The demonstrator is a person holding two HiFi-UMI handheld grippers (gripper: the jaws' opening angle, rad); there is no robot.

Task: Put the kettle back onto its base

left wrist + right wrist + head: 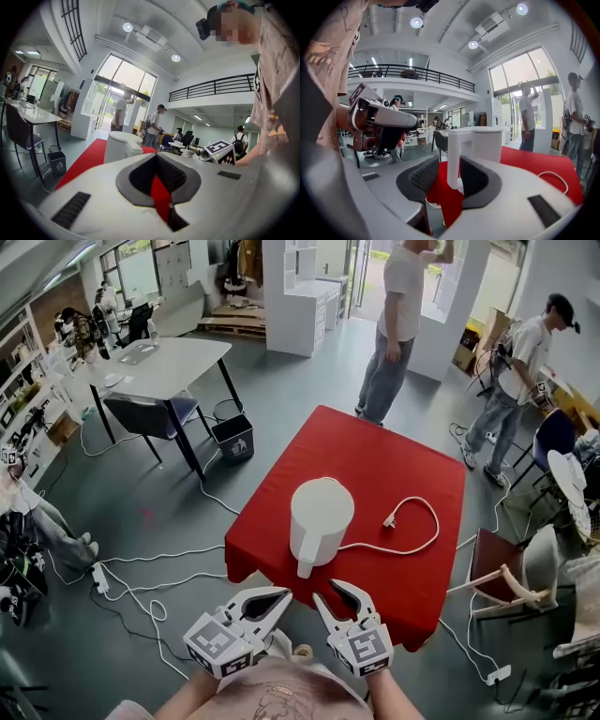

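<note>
A white kettle (319, 517) stands upright on the red-covered table (394, 465), handle toward me. A white cord (422, 542) runs out from under it to a loose plug (389, 519); the base itself is hidden beneath the kettle. My left gripper (277, 601) and right gripper (336, 594) hover side by side just off the table's near edge, both open and empty. In the right gripper view the kettle's handle (454, 159) lines up beyond the open right gripper (449, 165), apart from the pads. In the left gripper view the kettle (119, 145) stands ahead to the left of the left gripper (158, 164).
Two people stand beyond the table's far side (398, 324) (516, 381). A wooden chair (502, 582) is at the right, a grey table (169, 367) with a chair and a black bin (234, 439) at the left. White cables (150, 568) trail over the floor.
</note>
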